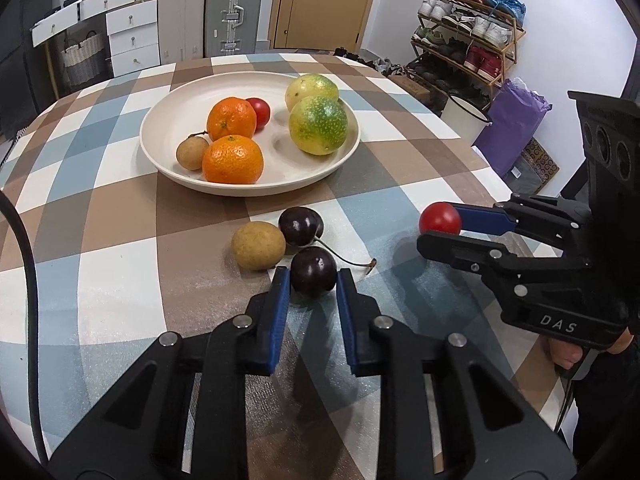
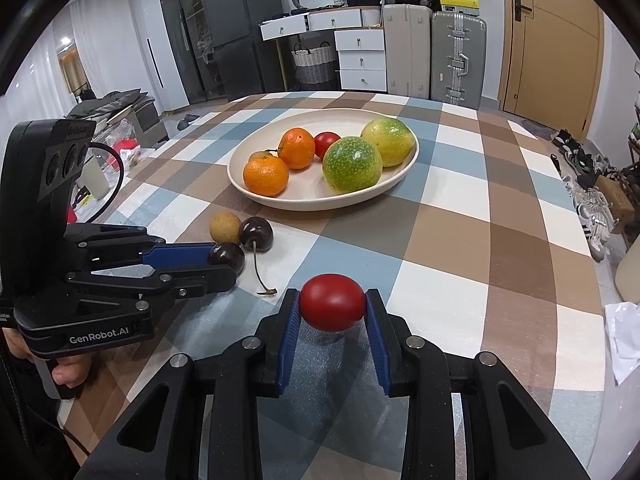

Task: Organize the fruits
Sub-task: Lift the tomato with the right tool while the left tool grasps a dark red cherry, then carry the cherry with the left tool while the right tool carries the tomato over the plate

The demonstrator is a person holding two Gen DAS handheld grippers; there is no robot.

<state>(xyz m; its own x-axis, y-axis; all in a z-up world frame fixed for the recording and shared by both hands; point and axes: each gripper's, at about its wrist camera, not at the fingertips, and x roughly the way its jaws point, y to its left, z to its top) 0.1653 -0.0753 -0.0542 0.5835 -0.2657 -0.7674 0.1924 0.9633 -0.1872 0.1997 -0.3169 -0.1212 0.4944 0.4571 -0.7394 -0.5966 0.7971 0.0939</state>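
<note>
On the checked bench (image 1: 120, 216), near the front edge, the left claw (image 1: 312, 280) is clenched on a dark cherry (image 1: 313, 274), its blue pads pressed to either side. A second cherry (image 1: 300, 226) and a tan longan (image 1: 258, 245) lie just beside it. The right claw (image 2: 333, 304) grips a red tomato (image 2: 332, 301). Behind them the cream plate (image 1: 168, 120) holds two oranges, two green-yellow fruits, another tomato and a longan.
</note>
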